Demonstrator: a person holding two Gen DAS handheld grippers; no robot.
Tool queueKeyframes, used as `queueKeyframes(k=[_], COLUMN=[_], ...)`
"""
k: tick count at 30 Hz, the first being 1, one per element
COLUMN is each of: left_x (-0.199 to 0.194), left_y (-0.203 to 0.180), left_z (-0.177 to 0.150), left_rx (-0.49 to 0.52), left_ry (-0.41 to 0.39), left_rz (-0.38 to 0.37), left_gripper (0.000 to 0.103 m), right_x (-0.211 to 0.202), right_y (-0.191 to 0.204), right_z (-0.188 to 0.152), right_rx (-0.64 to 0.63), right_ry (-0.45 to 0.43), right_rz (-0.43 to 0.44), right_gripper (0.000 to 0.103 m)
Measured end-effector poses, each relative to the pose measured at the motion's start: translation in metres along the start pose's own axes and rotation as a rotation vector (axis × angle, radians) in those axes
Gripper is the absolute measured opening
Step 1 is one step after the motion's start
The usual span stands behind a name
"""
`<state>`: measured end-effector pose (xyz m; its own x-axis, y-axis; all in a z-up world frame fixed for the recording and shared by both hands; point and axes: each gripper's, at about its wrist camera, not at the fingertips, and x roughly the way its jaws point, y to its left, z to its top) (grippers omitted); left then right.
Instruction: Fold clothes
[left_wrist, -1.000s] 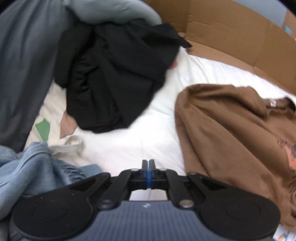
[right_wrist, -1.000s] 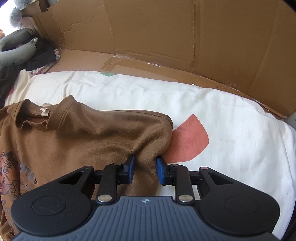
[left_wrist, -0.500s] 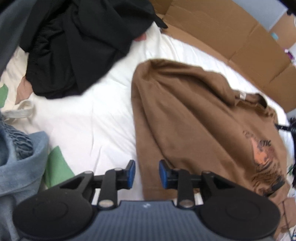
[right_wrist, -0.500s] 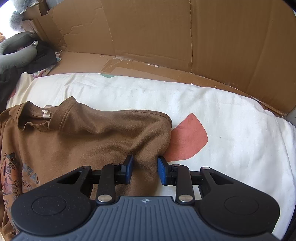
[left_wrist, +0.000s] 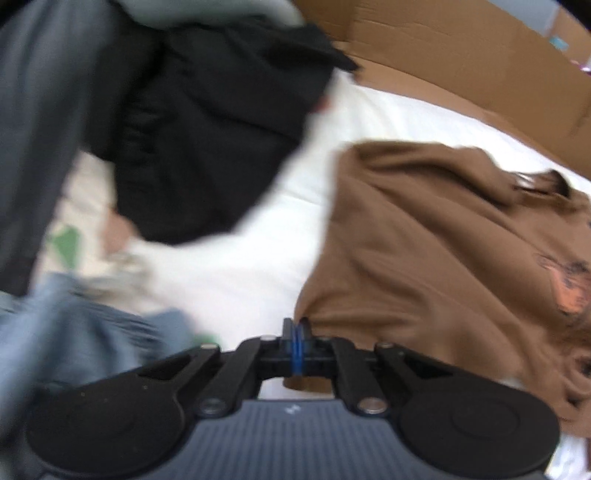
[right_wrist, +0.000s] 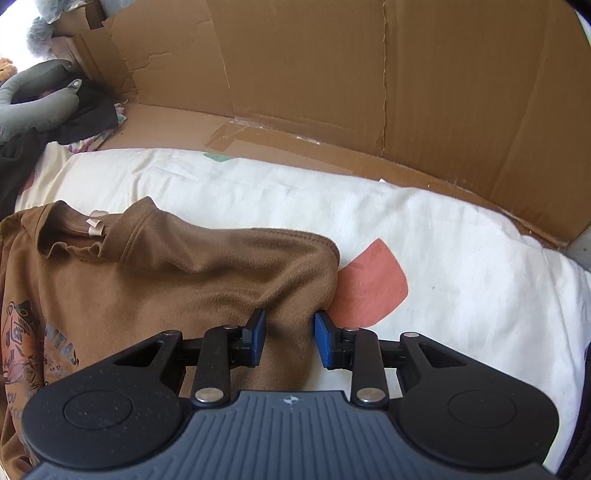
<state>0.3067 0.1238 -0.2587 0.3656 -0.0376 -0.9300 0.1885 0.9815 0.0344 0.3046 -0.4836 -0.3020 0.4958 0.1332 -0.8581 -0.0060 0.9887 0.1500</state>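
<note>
The brown shirt (right_wrist: 166, 295) lies face up on the white sheet (right_wrist: 461, 258), its collar and neck label toward the cardboard wall (right_wrist: 332, 74) and a faded print on the chest. In the right wrist view its right sleeve edge sits beside a red patch (right_wrist: 369, 291) on the sheet. The right gripper (right_wrist: 288, 339) is down at that side of the shirt, jaws apart by a narrow gap with a fold of brown cloth running between the blue pads; the pads do not press it.

In the blurred left wrist view the left gripper (left_wrist: 296, 343) has its jaws closed together at the shirt's (left_wrist: 443, 258) left lower edge. A bit of brown cloth shows just behind the tips, but whether any is pinched cannot be told.

Left of the shirt, apart from it on the sheet (left_wrist: 258, 266), lies a black garment (left_wrist: 207, 147). Grey cloth (left_wrist: 44, 110) is heaped beyond it, and blue denim (left_wrist: 74, 325) is nearer the gripper.
</note>
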Motion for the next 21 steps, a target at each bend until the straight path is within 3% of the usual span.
queueKeyframes(k=[4, 7, 14, 16, 21], left_x=[-0.007, -0.008, -0.001, 0.004, 0.009], left_y=[0.018, 0.02, 0.031, 0.037, 0.038], left_z=[0.013, 0.018, 0.029, 0.033, 0.039], left_rx=[-0.004, 0.048, 0.061, 0.054, 0.061], left_ry=[-0.008, 0.001, 0.009, 0.009, 0.017], left_rz=[0.087, 0.143, 0.236, 0.278, 0.3], left_gripper=[0.001, 0.001, 0.001, 0.001, 0.007], right_x=[-0.003, -0.005, -0.005, -0.004, 0.003], right_y=[0.0, 0.001, 0.006, 0.009, 0.011], right_z=[0.003, 0.006, 0.016, 0.019, 0.028], right_rx=[-0.011, -0.023, -0.079, -0.1, -0.145], right_ry=[-0.009, -0.019, -0.029, -0.033, -0.033], right_rz=[-0.01, -0.019, -0.04, -0.048, -0.066], right_gripper=[0.031, 0.031, 0.032, 0.036, 0.037])
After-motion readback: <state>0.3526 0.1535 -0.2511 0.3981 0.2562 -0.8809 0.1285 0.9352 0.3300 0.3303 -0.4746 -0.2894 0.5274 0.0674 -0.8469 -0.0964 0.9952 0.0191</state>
